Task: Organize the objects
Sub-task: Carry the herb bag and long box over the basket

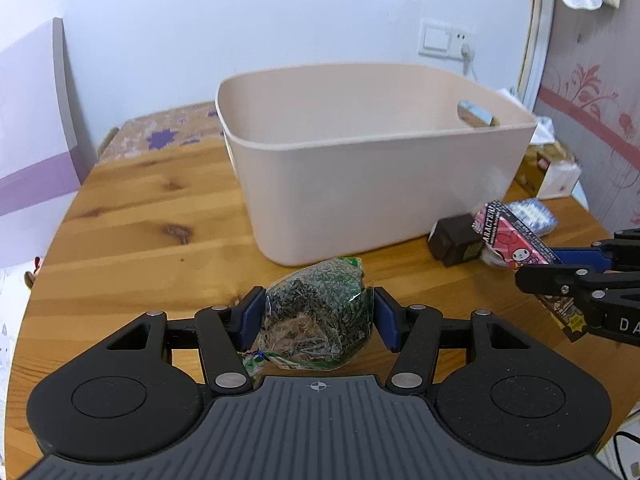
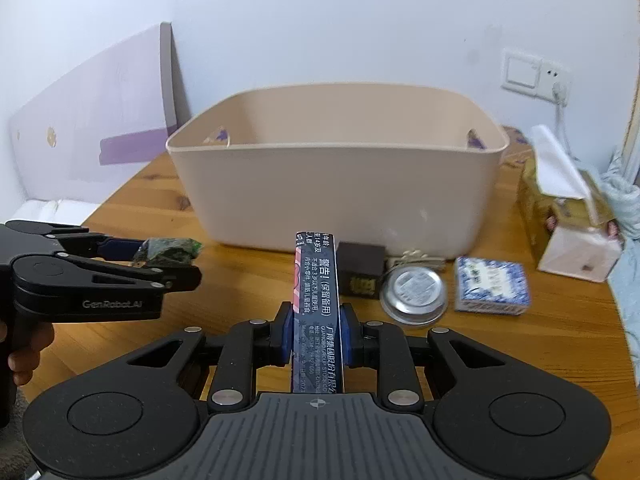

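My left gripper [image 1: 318, 318] is shut on a clear bag of dark seeds with green print [image 1: 316, 316], held just above the wooden table in front of the beige bin [image 1: 360, 184]. In the right wrist view the bag [image 2: 168, 250] and left gripper [image 2: 176, 264] show at the left. My right gripper [image 2: 316, 336] is shut on a flat pink and black card box [image 2: 318, 312], held edge-up in front of the bin [image 2: 336, 200]. The box [image 1: 516, 244] and right gripper [image 1: 540, 268] show at the right of the left wrist view.
On the table [image 2: 140, 208] before the bin lie a dark brown box [image 2: 362, 270], a round metal tin [image 2: 414, 290] and a blue-patterned box [image 2: 492, 284]. A tissue box [image 2: 568, 220] stands at the right. A white and purple board [image 2: 100, 128] leans at the left.
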`<control>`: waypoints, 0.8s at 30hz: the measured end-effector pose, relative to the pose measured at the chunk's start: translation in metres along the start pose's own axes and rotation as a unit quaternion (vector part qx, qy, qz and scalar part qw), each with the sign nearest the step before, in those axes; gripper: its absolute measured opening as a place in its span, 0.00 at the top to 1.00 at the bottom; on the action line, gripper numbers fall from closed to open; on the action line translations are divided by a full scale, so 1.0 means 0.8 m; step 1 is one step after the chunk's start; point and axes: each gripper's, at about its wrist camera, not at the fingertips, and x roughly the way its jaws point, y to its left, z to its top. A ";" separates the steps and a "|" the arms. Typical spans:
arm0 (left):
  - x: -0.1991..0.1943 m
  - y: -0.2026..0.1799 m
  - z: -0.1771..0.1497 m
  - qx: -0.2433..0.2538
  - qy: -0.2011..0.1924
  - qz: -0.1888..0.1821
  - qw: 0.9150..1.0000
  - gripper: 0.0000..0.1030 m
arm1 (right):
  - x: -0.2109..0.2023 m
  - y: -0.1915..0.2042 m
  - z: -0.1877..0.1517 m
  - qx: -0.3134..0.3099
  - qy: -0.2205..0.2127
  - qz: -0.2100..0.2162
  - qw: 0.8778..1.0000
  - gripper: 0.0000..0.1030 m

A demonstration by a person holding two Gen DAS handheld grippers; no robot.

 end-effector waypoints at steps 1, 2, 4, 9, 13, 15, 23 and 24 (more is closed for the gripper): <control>-0.004 0.000 0.002 0.000 -0.004 -0.001 1.000 0.43 | -0.006 -0.002 0.001 0.002 -0.005 -0.002 1.000 0.77; -0.008 0.000 0.005 0.000 -0.009 -0.002 1.000 0.43 | -0.010 -0.002 0.002 0.003 -0.008 -0.003 1.000 0.77; -0.015 0.000 0.009 0.001 -0.018 0.000 1.000 0.43 | -0.020 -0.006 0.004 0.007 -0.018 -0.008 1.000 0.77; -0.032 0.002 0.023 -0.006 -0.040 -0.003 0.999 0.43 | -0.040 -0.015 0.009 0.013 -0.042 -0.012 0.999 0.77; -0.047 0.003 0.037 -0.007 -0.062 -0.006 0.998 0.43 | -0.052 -0.024 0.019 0.018 -0.062 -0.018 0.998 0.77; -0.051 0.003 0.045 -0.004 -0.074 -0.002 0.997 0.43 | -0.059 -0.026 0.024 0.017 -0.072 -0.022 0.997 0.77; -0.047 0.004 0.080 -0.002 -0.098 0.008 0.995 0.43 | -0.071 -0.043 0.055 0.019 -0.106 -0.032 0.994 0.77; -0.045 0.004 0.085 0.000 -0.101 0.009 0.995 0.43 | -0.071 -0.044 0.059 0.021 -0.109 -0.032 0.993 0.77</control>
